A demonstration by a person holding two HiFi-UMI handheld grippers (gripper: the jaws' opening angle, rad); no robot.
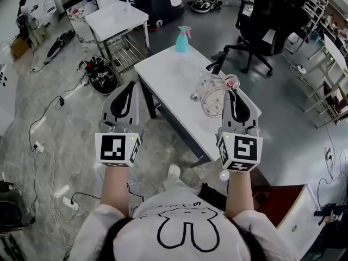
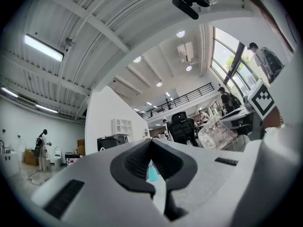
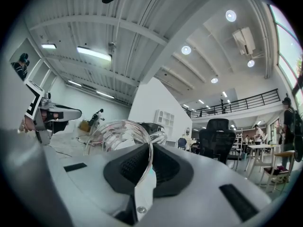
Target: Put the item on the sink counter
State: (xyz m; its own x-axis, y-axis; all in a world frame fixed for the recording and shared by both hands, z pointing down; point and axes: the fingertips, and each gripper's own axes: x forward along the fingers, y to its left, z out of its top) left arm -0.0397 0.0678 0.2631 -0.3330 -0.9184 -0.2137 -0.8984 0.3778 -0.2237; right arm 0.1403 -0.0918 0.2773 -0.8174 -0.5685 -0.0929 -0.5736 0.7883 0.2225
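A clear plastic jug (image 1: 211, 94) hangs over the near end of the white table (image 1: 163, 72). My right gripper (image 1: 230, 95) is shut on its rim. In the right gripper view the jug's round rim (image 3: 119, 132) runs down between the dark pads (image 3: 166, 167) of the right gripper (image 3: 148, 149). My left gripper (image 1: 128, 87) is held level beside it over the floor, shut and empty. In the left gripper view the tips of the left gripper (image 2: 151, 144) meet, and the jug (image 2: 216, 131) shows to the right. A white sink stand (image 1: 115, 16) with a curved tap stands at the far left.
A blue spray bottle (image 1: 183, 38) stands on the table's far end. A black office chair (image 1: 266, 20) is beyond the table at the right. Cables and a power strip (image 1: 65, 202) lie on the floor at left. A red-brown cabinet (image 1: 283, 203) is at lower right.
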